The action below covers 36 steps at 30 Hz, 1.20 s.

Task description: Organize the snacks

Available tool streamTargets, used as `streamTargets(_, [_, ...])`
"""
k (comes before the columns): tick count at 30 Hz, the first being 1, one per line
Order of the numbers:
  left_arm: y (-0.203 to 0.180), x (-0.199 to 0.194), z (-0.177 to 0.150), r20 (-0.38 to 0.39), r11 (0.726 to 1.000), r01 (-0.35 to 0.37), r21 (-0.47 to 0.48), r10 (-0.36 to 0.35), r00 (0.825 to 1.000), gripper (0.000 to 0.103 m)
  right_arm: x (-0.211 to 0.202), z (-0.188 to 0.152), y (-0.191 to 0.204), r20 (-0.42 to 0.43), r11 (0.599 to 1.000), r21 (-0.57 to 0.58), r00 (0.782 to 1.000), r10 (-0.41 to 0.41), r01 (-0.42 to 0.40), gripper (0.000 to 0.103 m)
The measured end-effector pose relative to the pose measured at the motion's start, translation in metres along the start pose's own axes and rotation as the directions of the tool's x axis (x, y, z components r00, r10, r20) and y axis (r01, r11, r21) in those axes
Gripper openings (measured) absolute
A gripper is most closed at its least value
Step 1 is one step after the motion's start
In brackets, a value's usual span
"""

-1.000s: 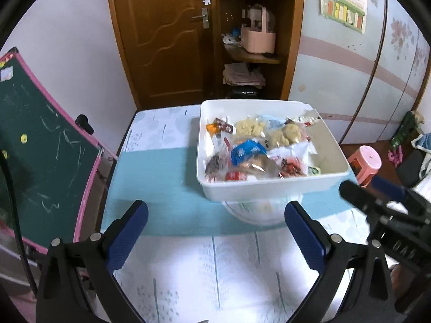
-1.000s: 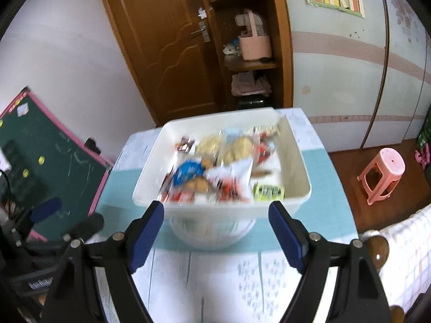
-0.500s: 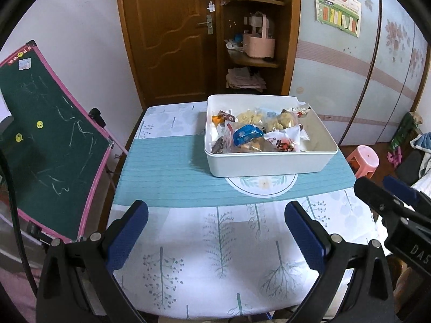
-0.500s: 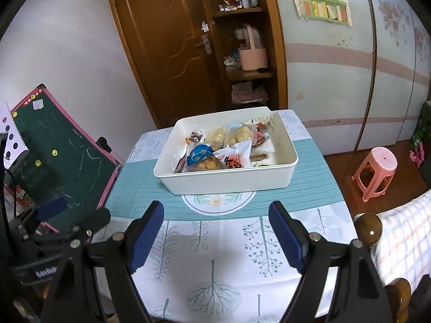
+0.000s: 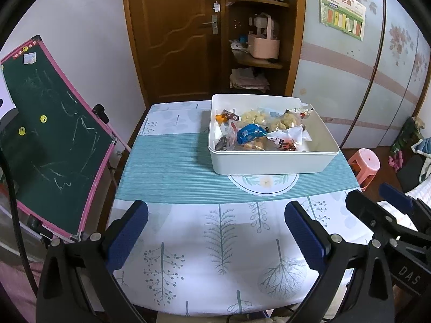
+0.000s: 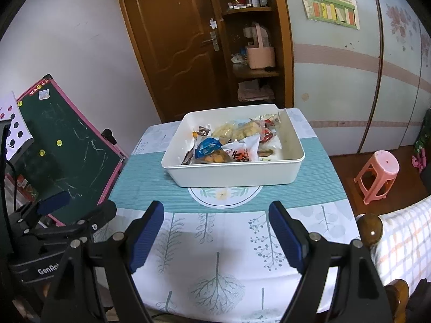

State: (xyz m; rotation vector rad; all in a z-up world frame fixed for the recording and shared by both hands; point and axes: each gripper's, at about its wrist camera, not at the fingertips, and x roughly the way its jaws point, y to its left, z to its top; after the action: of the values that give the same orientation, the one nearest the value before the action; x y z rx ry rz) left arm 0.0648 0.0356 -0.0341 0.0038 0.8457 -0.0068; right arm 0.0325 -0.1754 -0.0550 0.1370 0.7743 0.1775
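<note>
A white rectangular bin [image 5: 272, 165] stands on the far half of the table, on the teal band of the cloth. It holds several wrapped snacks, among them a blue packet [image 5: 249, 132] and a white-and-red bag [image 5: 287, 138]. The bin also shows in the right wrist view [image 6: 234, 176], with the blue packet [image 6: 208, 145]. My left gripper [image 5: 215, 235] is open and empty, above the near part of the table. My right gripper [image 6: 215, 235] is open and empty too, well short of the bin. Each gripper shows at the edge of the other's view.
The table [image 5: 215, 255] has a white tree-print cloth. A green chalkboard easel [image 5: 48, 145] stands to its left. A pink stool [image 6: 377, 172] is on the floor to the right. A wooden door and shelf [image 5: 258, 40] are behind. A chair post [image 6: 370, 230] is near right.
Both grippers have pulled back and up from the bin. The bin now looks smaller and farther, and more of the table's near part shows. Both stay open.
</note>
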Motion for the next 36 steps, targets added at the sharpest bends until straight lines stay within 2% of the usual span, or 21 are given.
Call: streamTargets(36, [0.003, 0.009, -0.004, -0.026, 1.0, -0.008, -0.011, 0.007, 1.0, 0.101, 0.013, -0.006, 0.003, -0.019, 1.0, -0.003, 1.0, 0.011, -0.011, 0.081])
